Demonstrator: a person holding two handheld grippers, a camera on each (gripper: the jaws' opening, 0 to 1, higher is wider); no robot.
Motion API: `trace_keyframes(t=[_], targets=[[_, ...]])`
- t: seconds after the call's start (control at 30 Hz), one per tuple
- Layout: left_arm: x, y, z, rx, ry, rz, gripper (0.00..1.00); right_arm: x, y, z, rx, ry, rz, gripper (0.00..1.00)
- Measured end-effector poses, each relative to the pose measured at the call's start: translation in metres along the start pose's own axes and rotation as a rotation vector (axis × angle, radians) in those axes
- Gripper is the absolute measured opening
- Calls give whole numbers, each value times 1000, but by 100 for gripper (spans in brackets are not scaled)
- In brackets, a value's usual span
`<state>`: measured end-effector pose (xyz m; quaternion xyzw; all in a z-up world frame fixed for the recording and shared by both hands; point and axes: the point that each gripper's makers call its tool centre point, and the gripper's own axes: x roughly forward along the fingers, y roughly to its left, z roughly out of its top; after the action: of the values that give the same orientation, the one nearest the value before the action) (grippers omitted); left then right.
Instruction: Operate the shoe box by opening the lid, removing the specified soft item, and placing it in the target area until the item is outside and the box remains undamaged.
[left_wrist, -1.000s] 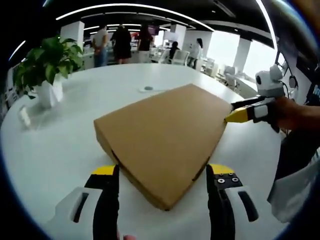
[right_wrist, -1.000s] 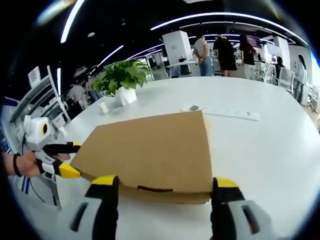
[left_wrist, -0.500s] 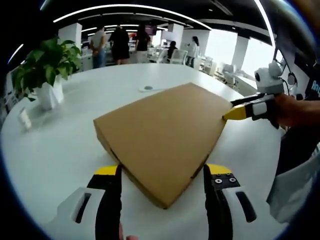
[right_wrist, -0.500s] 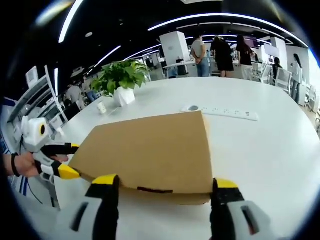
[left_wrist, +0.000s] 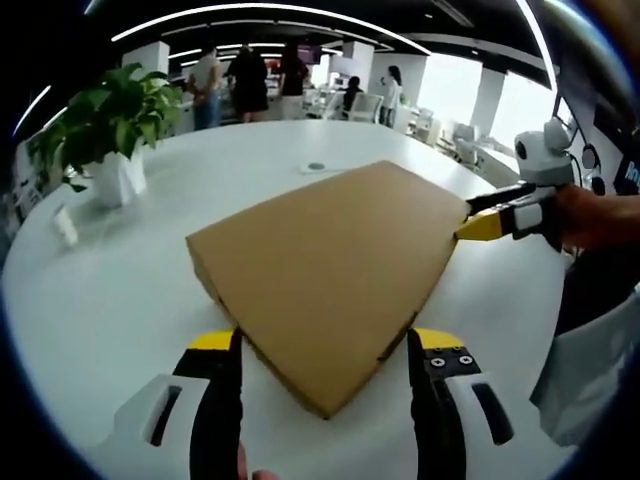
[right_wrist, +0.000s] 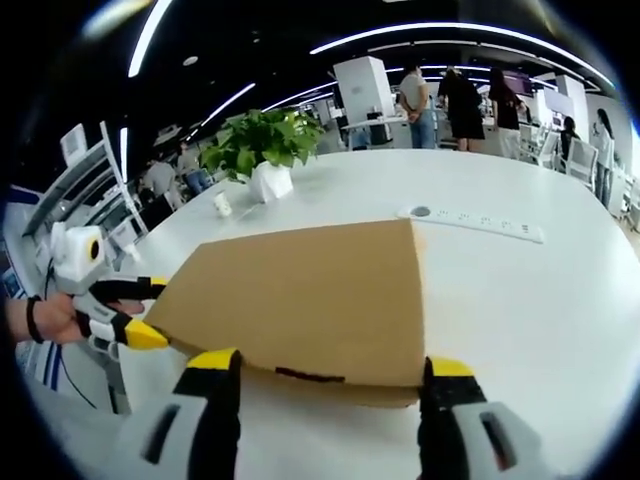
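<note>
A closed brown cardboard shoe box (left_wrist: 330, 265) lies flat on the round white table (left_wrist: 120, 300), lid down. My left gripper (left_wrist: 326, 343) is open, its yellow-tipped jaws straddling the box's near corner without touching it. The right gripper (left_wrist: 497, 214) comes in from the right of the left gripper view, its fingertips at the box's far right corner. In the right gripper view the box (right_wrist: 310, 295) spreads ahead of my right gripper (right_wrist: 330, 364), which is open along the near edge. The left gripper (right_wrist: 128, 313), held in a hand, sits at the box's left corner. The soft item is hidden.
A potted green plant (left_wrist: 110, 125) in a white pot and a small white card (left_wrist: 66, 226) stand at the table's left. A white power strip (right_wrist: 470, 222) lies beyond the box. Several people (left_wrist: 230, 85) stand far behind, among chairs and desks.
Both views have shifted slightly with the hands. The box stays shut and in place, and both grippers keep their spots at its corners.
</note>
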<state>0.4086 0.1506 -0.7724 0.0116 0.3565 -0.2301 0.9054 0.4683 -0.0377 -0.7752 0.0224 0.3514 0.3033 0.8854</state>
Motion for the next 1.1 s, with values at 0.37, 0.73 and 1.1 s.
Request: trace_keyframes(t=[0.37,0.73,1.1], targets=[[-26,18,-21,-26,2,20,67,7,33,-10,-15,15,27,71],[-53,33,-44,-64,-5,49,65,9,67,-20,-26,20,45,70],[-70,43,-63,-86,-16,67,64,8,91,-30,-38,24,65,69]])
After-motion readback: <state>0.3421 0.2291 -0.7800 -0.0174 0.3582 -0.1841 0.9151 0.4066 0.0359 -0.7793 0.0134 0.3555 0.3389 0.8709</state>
